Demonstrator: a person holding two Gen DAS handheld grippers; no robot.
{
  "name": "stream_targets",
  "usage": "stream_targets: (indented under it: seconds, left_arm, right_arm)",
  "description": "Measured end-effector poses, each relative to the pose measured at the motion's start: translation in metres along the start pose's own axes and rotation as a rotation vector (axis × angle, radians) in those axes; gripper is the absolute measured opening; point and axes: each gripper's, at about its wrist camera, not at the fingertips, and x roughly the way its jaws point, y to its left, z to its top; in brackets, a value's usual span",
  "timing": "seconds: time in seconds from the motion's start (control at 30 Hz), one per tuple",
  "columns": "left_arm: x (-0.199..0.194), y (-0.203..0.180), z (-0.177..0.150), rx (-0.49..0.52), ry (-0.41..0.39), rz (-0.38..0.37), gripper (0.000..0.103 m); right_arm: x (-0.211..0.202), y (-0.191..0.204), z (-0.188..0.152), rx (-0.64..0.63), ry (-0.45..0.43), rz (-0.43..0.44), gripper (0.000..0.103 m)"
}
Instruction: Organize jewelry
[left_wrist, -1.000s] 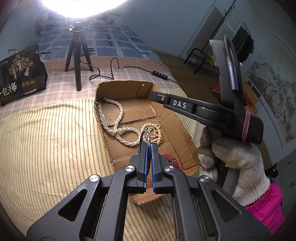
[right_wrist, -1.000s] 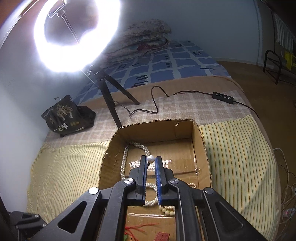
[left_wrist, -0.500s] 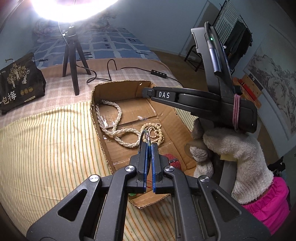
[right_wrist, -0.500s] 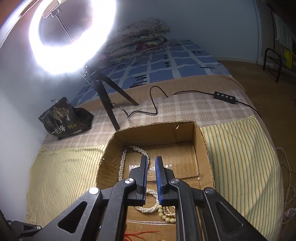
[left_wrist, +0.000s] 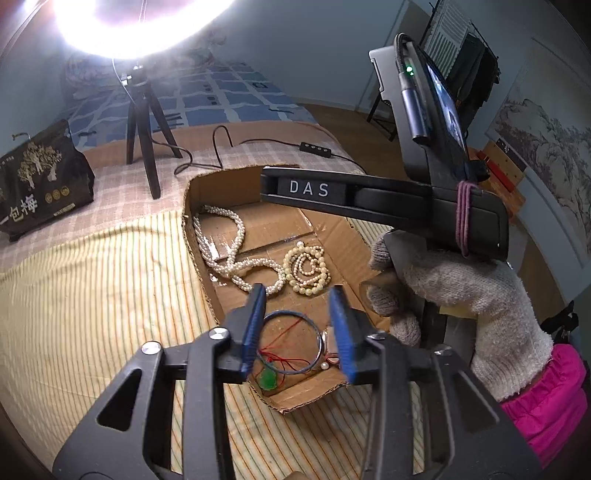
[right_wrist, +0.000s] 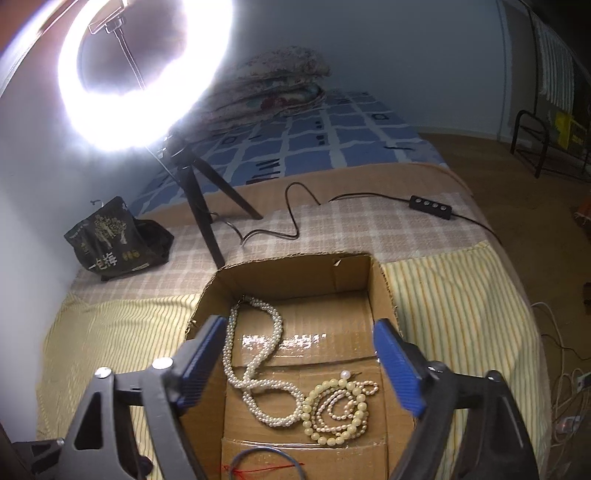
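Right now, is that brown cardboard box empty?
No. The brown cardboard box holds white pearl necklaces and a thin blue bangle.

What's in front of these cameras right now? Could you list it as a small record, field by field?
Setting: bed with a striped yellow cloth
Container: open cardboard box on the cloth
In the box: twisted pearl necklace; coiled cream bead strand; blue bangle; green pendant on red cord
Left hand-held gripper: jaws opening, bangle lies below between them, not gripped
Right hand-held gripper: jaws opening wide, holding nothing
Nearby: ring light on tripod; dark bag
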Motion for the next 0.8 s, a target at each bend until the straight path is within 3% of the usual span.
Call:
stream_targets:
  seconds: [0.1, 0.8]
  left_arm:
    - [-0.004, -0.001, -0.001, 0.008, -0.005, 0.007, 0.036]
    - [-0.055, 0.005, -0.009, 0.042, -0.078, 0.055, 0.038]
  right_arm:
    - [-0.002, 0.001, 0.001, 0.0, -0.008, -0.012, 0.092]
    - [-0.056, 0.025, -0.009, -0.068, -0.056, -0.076, 0.093]
